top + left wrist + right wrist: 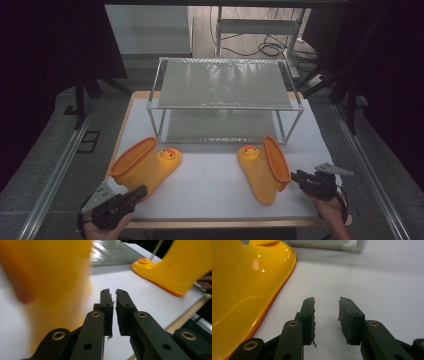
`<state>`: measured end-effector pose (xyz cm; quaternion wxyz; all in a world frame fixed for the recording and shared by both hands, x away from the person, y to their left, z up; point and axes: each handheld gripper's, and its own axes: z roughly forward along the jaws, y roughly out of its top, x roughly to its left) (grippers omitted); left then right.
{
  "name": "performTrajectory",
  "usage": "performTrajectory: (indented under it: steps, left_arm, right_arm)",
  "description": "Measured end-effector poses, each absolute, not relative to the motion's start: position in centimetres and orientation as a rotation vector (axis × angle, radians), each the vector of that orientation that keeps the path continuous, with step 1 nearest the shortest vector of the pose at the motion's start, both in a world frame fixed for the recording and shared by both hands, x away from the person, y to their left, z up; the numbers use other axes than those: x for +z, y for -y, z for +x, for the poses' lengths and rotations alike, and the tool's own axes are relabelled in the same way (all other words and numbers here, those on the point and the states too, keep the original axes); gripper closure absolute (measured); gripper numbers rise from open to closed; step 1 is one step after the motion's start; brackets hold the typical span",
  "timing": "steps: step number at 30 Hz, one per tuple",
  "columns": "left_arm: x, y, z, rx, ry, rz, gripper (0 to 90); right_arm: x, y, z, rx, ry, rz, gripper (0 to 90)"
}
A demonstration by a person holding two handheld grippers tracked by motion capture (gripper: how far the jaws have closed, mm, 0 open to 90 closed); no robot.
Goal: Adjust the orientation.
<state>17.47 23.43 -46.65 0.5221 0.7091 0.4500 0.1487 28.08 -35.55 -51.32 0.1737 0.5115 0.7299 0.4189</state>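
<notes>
Beside the left tongs point(113, 296), a blurred boot point(50, 277).

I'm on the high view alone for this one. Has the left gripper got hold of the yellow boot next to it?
Observer: No. In the left gripper view, the left gripper has its jaws a narrow gap apart with nothing between them. The left boot is a blur off to one side.
Operator: And the right gripper?
Observer: The right gripper stands open over the bare white table. The right boot lies beside its jaws, not between them.
Operator: Anything about the pads?
Observer: Close up, the right gripper's pads have ragged, frayed edges.
</notes>
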Motion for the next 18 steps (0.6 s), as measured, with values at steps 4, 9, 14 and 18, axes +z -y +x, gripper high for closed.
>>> performTrajectory:
  steps: [4, 9, 14, 18]
  left_arm:
    - [-46.5, -21.2, 18.1, 0.307, -1.021, 1.727, 82.2]
    - [-46.3, -19.2, 19.4, 0.276, -0.986, 1.750, 74.8]
    - [-46.0, -17.9, 20.7, 0.254, -0.978, 1.753, 66.9]
    - [-45.7, -16.8, 21.6, 0.232, -0.965, 1.760, 60.6]
  right_arm:
    - [-51.3, 35.6, 28.1, 1.193, -2.069, 1.450, 65.2]
    - [-51.4, 35.6, 28.1, 1.197, -2.075, 1.453, 64.9]
    - [-51.5, 35.4, 28.3, 1.198, -2.090, 1.448, 64.2]
    - [-51.6, 35.3, 28.5, 1.206, -2.097, 1.451, 62.3]
